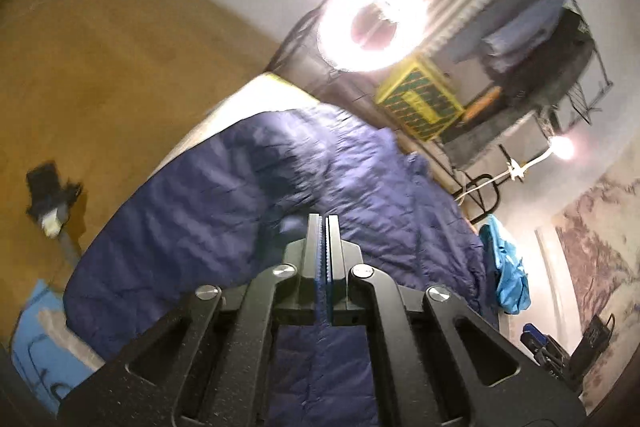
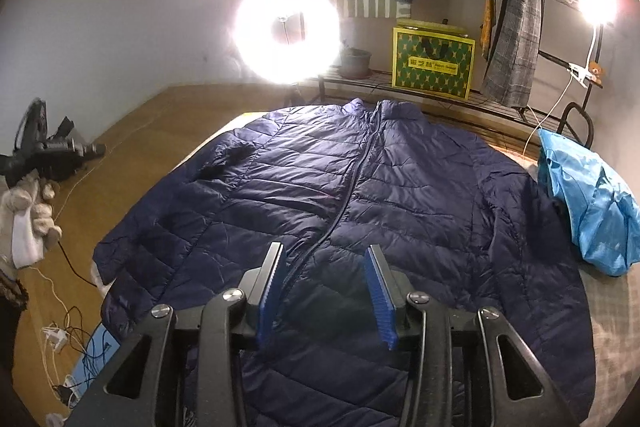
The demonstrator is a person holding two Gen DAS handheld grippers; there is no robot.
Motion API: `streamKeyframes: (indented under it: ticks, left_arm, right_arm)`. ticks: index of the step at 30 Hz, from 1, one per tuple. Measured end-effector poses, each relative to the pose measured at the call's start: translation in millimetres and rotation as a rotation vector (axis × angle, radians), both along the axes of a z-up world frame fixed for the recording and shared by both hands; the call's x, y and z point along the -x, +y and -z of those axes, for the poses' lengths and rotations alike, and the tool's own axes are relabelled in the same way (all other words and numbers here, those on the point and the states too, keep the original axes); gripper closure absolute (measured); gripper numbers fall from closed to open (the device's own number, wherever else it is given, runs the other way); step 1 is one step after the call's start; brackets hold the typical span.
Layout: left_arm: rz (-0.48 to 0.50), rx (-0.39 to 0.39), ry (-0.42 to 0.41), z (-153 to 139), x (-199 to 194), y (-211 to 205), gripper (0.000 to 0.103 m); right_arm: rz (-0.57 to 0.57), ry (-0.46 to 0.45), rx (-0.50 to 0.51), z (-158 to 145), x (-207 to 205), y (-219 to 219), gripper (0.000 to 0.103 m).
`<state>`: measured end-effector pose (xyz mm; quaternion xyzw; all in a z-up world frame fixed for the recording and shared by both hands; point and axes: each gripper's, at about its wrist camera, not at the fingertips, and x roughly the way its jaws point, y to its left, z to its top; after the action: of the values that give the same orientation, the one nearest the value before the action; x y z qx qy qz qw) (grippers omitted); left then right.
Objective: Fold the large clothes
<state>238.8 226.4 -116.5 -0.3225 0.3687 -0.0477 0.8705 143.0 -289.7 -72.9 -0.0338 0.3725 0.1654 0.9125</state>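
Carefully, the left gripper, pinched fully closed on nothing visible, is lifting; the right gripper is hanging half-open and empty over the jacket hem, lower centre, needing a deep bite.

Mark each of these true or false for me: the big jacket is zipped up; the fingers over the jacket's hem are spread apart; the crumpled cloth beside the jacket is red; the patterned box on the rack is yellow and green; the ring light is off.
1. The navy quilted jacket is zipped up. True.
2. The right gripper has its fingers spread apart over the hem. True; nothing is pinched between them.
3. The crumpled cloth beside the jacket is red. False: it is a light blue garment.
4. The patterned box is yellow and green. True.
5. The ring light is off. False: it glows brightly.
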Motion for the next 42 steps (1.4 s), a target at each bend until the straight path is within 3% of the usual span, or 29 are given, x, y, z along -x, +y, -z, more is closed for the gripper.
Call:
streamKeyframes:
  ticks: [1, 3, 4, 5, 9, 15, 18, 25, 28, 31, 33, 37, 39, 40, 42]
  left_arm:
    - [-0.014, 0.009, 0.029, 10.6, 6.4, 11.1, 0.102]
    - [-0.076, -0.005, 0.104, 35.4, 22.2, 33.1, 0.081]
    - [-0.103, -0.007, 0.125, 45.2, 31.0, 41.6, 0.055]
    - [-0.154, 0.010, 0.152, 60.9, 45.1, 56.7, 0.045]
    - [-0.286, 0.058, 0.256, 108.8, 77.6, 100.6, 0.045]
    - [-0.423, 0.229, 0.321, 164.8, 107.2, 142.2, 0.045]
    - [-0.424, 0.278, 0.318, 173.4, 110.0, 139.7, 0.046]
    - [-0.396, 0.310, 0.330, 187.0, 100.7, 137.0, 0.062]
    - [-0.374, 0.332, 0.315, 184.5, 103.5, 128.6, 0.063]
    - [-0.376, 0.278, 0.337, 180.9, 110.3, 116.3, 0.063]
    - [-0.391, 0.320, 0.328, 186.0, 115.4, 113.3, 0.063]
    - [-0.416, 0.323, 0.309, 188.2, 106.1, 116.9, 0.063]
    - [-0.408, 0.284, 0.296, 184.5, 94.0, 117.2, 0.087]
    - [-0.405, 0.278, 0.296, 183.7, 89.2, 117.7, 0.093]
    - [-0.401, 0.298, 0.257, 176.4, 82.5, 118.0, 0.096]
  right_arm:
    - [0.002, 0.005, -0.003, 1.7, -0.3, -1.1, 0.056]
    - [0.005, 0.022, -0.016, 6.4, -1.6, -3.8, 0.051]
    - [0.007, 0.032, -0.026, 9.1, -2.4, -5.0, 0.048]
    - [0.008, 0.039, -0.035, 11.4, -2.9, -5.8, 0.047]
    - [-0.005, 0.050, -0.036, 16.2, -1.7, -2.6, 0.046]
    - [-0.019, 0.042, -0.022, 13.8, 4.4, 2.6, 0.046]
    - [-0.016, 0.036, -0.011, 10.9, 6.7, 3.5, 0.046]
    - [-0.007, 0.040, -0.012, 9.8, 6.3, 4.0, 0.046]
    - [-0.010, 0.038, -0.012, 9.4, 6.8, 4.4, 0.046]
    - [-0.011, 0.038, -0.017, 9.0, 7.5, 5.2, 0.046]
    - [-0.017, 0.037, -0.019, 9.0, 8.1, 7.5, 0.046]
    - [-0.037, 0.034, -0.013, 8.7, 9.0, 15.2, 0.046]
    - [-0.043, 0.029, -0.015, 7.2, 11.0, 17.6, 0.046]
    - [-0.044, 0.026, -0.016, 6.1, 11.6, 18.3, 0.046]
    - [-0.045, 0.020, -0.016, 5.2, 12.9, 17.4, 0.046]
